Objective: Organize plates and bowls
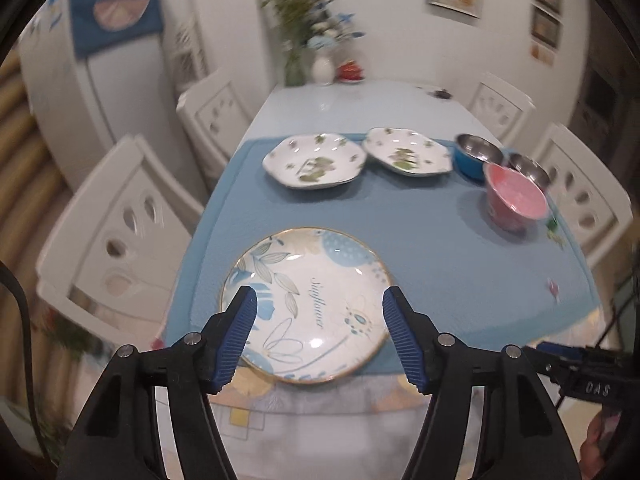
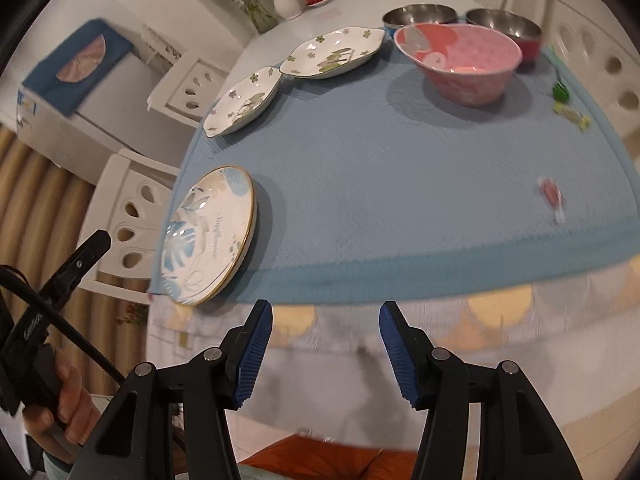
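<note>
Dining room, white chairs (image 1: 120, 232) either side, fridge with a blue cover off to the left, long bench (image 1: 352, 100) under a blue quilted cloth (image 2: 400, 168). Round floral plate (image 1: 308, 304) nearest, right at the front edge of the cloth, rim seeming to hang a little over it. Left claw (image 1: 318, 308) spread wide and empty, hovering with the plate framed between its blue pads (image 1: 240, 336), touching or not impossible to tell. Right claw (image 2: 326, 320) likewise wide open, holding nothing, below and in front of the bench edge, well apart from any dish. Further back: two flower-patterned angular plates (image 1: 316, 160) side by side, rims nearly meeting, then a blue-walled steel bowl (image 1: 476, 156), a second steel bowl (image 2: 506, 28) beside it, and a pink bowl (image 2: 460, 60) in front of both. Likely first step: taking the round plate for stacking. Risks, as judged: glossy glaze and shallow rim slipping out of a poor pinch; a nudge sending the plate off the near edge; cloth dragging and bunching. Small wrapped sweets (image 2: 552, 196) scattered on the right of the cloth, possibly in the way of sliding dishes. Vases with flowers (image 1: 308, 20) and a small red dish at the far end, out of the working path.
</note>
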The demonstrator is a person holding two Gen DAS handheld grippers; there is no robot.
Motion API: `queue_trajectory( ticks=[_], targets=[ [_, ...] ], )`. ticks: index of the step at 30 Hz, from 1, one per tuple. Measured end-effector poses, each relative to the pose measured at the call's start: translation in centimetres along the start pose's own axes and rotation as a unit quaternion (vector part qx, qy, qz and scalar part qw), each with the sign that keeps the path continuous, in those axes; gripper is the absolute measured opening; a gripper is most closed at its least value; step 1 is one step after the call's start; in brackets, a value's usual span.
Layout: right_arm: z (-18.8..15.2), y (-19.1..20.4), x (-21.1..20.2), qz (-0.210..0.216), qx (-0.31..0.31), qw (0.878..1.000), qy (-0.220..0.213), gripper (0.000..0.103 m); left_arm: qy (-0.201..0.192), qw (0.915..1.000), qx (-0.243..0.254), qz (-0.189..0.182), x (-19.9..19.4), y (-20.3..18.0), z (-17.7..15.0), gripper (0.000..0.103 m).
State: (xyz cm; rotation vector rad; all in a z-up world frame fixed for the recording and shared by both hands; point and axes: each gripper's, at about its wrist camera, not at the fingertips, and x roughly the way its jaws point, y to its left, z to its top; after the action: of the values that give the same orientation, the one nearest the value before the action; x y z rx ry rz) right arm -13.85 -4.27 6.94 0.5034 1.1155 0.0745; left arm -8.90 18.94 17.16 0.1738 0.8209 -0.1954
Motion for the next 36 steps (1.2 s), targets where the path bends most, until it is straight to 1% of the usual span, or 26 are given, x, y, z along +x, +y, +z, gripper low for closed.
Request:
queue_trajectory(
  ticks=[2,4,7,9,13,16,18,21,23,25,28,31,34,36],
  targets=[
    [-0.5,0.0,-0.5,0.008,0.008,1.0,0.0,0.054,-0.009,0.9997,0.022,0.008,-0.9,-0.7,0.0,0.069],
    [-0.8,0.3,-0.8,0.011,0.009,1.0,-0.004,0.054,-0.02,0.9991,0.033,0.017,-1.6,-0.9,0.3,0.069],
    [-0.2,1.0,-1.3,0.011,0.003,1.0,-0.015,0.054,-0.025,0.9993,0.025,0.012,-2.0,-0.6,1.0,0.07],
    [0.5,1.2,-1.1,0.016,0.005,1.0,-0.018,0.055,-0.022,0.9997,0.014,0.005,-1.6,0.2,1.7,0.073],
    [2.6,1.9,0.7,0.035,0.017,0.999,-0.014,0.056,-0.018,0.9998,-0.001,0.012,-0.3,2.4,2.7,0.073],
    [4.9,3.1,2.9,0.038,0.022,0.999,-0.004,0.056,-0.001,0.9999,-0.015,0.007,1.8,5.1,4.1,0.073],
    [6.5,4.3,4.4,0.043,0.021,0.999,0.001,0.056,0.002,0.9994,-0.033,0.006,3.4,7.5,5.5,0.073],
    [9.2,6.2,6.7,0.041,0.013,0.999,0.005,0.056,0.005,0.9992,-0.039,0.005,5.9,10.0,7.7,0.073],
    [11.2,7.7,8.4,0.04,0.008,0.999,0.007,0.056,0.007,0.9993,-0.036,-0.002,8.3,11.5,9.7,0.073],
    [12.8,9.0,9.8,0.034,-0.006,0.999,0.006,0.056,0.01,0.9995,-0.029,-0.013,10.3,12.2,11.2,0.073],
    [15.9,11.0,12.4,0.01,-0.025,1.0,0.006,0.056,0.026,0.9991,-0.015,-0.03,14.4,13.0,13.4,0.073],
    [18.5,11.3,14.4,0.004,-0.016,1.0,0.007,0.056,0.049,0.997,-0.011,-0.059,18.8,13.7,15.5,0.073],
    [21.0,11.4,16.5,-0.022,-0.002,1.0,0.003,0.056,0.062,0.9951,-0.016,-0.075,22.2,14.0,16.9,0.073],
    [22.4,11.3,17.9,-0.04,0.007,0.999,0.003,0.056,0.077,0.9927,-0.03,-0.088,24.8,14.3,17.9,0.073]
  ],
)
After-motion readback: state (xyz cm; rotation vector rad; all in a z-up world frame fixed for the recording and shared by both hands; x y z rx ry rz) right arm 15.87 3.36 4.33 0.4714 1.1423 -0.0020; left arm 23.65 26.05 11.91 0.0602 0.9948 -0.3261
